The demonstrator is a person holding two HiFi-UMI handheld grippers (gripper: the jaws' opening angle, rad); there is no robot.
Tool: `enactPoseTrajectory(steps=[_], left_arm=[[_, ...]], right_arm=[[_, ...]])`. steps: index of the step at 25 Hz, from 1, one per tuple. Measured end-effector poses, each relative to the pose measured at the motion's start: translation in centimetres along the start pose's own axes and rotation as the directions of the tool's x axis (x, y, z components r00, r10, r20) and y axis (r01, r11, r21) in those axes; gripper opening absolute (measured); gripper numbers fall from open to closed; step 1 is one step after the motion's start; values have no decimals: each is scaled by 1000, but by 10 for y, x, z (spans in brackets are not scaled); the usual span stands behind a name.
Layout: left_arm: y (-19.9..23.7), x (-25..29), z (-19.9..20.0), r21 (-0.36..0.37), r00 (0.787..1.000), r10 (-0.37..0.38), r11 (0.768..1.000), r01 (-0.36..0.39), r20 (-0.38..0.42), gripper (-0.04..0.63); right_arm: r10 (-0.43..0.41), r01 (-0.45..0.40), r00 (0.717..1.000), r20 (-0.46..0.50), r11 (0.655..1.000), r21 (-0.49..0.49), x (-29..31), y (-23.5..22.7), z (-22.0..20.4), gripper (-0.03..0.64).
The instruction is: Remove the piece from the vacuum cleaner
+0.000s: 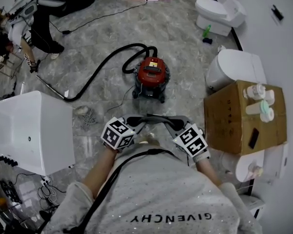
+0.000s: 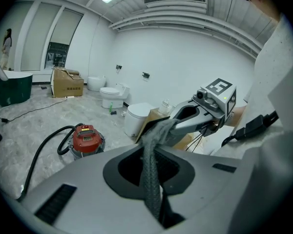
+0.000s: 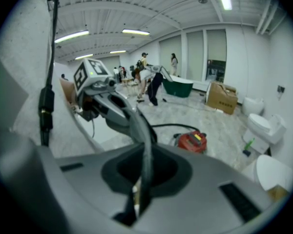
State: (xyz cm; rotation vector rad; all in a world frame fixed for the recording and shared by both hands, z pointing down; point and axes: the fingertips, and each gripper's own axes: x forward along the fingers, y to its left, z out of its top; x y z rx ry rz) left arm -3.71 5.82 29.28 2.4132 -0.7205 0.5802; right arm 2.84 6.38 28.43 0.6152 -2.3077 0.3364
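The red vacuum cleaner (image 1: 152,72) stands on the marble floor ahead of me, and it also shows as the vacuum cleaner (image 2: 86,138) and the vacuum cleaner (image 3: 193,141). Its black hose (image 1: 107,62) loops left to a metal wand (image 1: 51,87) lying on the floor. Close to my body, well short of the vacuum, my left gripper (image 1: 147,118) and right gripper (image 1: 161,118) point at each other, tips nearly touching. Both are shut with nothing between the jaws. The left gripper (image 2: 156,128) faces the right one, and the right gripper (image 3: 136,117) faces the left.
A white tub (image 1: 31,126) stands at my left. At my right is a cardboard box (image 1: 244,116) with bottles on top, and toilets (image 1: 219,13) stand beyond it. People (image 1: 39,28) stand at the far left. Cables lie on the floor.
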Motion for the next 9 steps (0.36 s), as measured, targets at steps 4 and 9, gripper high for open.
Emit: enactPoseTrajectory(steps=[4,9], left_arm=[[3,-1,-1,-14,1000,7,1000,-7,3,34],[9,-3,-6,-32,1000,13,999,-13,3,34]], right_arm=[[7,-7,1000,-7,1000,-8,3,0,2,26],[14,-14,1000,-16,1000,-18,11,1,3,26]])
